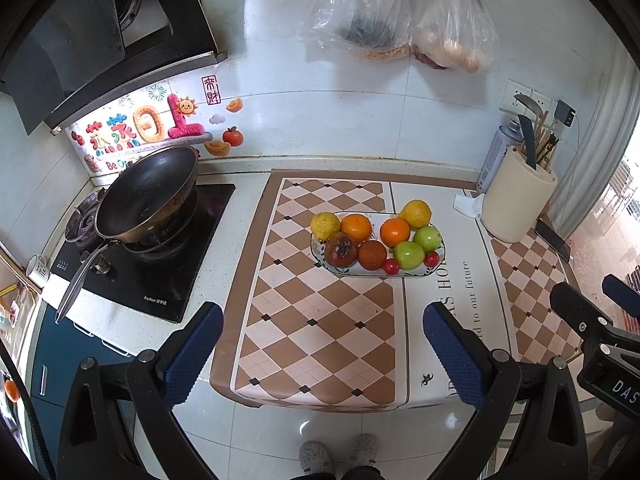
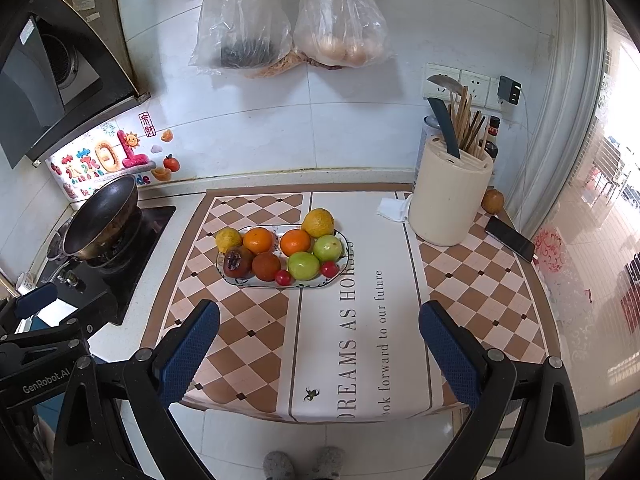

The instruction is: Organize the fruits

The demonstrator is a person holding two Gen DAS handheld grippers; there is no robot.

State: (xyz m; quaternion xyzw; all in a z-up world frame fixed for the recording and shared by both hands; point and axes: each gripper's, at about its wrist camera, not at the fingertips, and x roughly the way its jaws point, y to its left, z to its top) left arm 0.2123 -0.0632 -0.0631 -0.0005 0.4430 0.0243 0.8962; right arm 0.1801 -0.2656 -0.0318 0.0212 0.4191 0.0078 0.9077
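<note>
A white patterned plate (image 1: 438,258) (image 2: 340,276) sits on the checkered counter mat and holds paired fruits: two yellow lemons (image 1: 325,225), two oranges (image 1: 356,227), two brown fruits (image 1: 341,249), two green apples (image 1: 409,255) and two small red tomatoes (image 1: 391,266). In the right wrist view the same plate holds oranges (image 2: 296,242), green apples (image 2: 304,265) and brown fruits (image 2: 266,266). My left gripper (image 1: 322,354) is open and empty, near the counter's front edge, well short of the plate. My right gripper (image 2: 318,354) is open and empty, likewise in front of the plate.
A wok (image 1: 148,196) sits on the gas stove at left. A cream utensil holder (image 2: 450,196) with knife and chopsticks stands at right, with a brown fruit (image 2: 493,201) and a phone (image 2: 510,238) beside it. Plastic bags (image 2: 292,20) hang on the wall.
</note>
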